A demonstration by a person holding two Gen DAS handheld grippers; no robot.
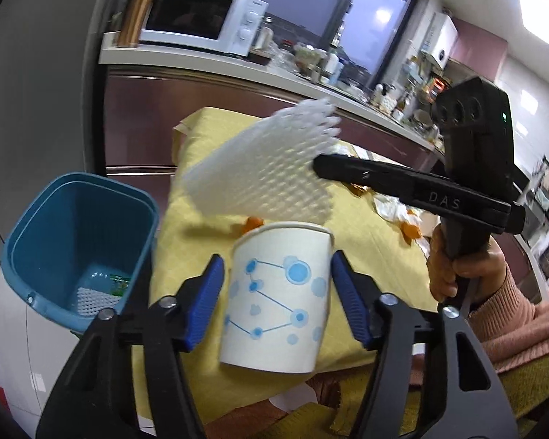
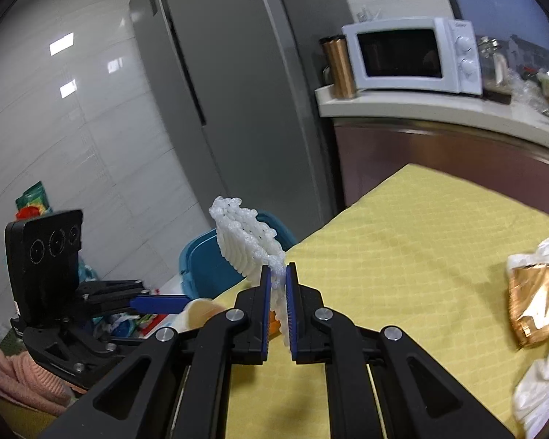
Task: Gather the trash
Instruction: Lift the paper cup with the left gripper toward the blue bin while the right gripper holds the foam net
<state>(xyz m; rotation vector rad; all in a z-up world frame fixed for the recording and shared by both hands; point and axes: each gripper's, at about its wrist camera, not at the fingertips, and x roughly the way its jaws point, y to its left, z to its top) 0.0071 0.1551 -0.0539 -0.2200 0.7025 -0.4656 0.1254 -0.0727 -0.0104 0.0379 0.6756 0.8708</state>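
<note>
A white paper cup (image 1: 278,300) with blue dots stands at the near edge of the yellow tablecloth (image 1: 362,234). My left gripper (image 1: 276,256) straddles the cup, and a thin gap shows beside its left blue pad (image 1: 210,292), so the pads are not pressing. My right gripper (image 2: 277,267) is shut on a white foam fruit net (image 2: 245,241), which it holds in the air. In the left wrist view that net (image 1: 271,172) hangs above and behind the cup. A blue bin (image 1: 80,237) sits off the table's left edge.
The bin holds another foam net (image 1: 91,298) and a green wrapper. Orange peel (image 1: 254,222) lies behind the cup. A gold wrapper (image 2: 536,303) and crumpled white tissue (image 2: 541,391) lie to the right. A grey fridge (image 2: 238,91) and a counter with a microwave (image 2: 413,55) stand behind.
</note>
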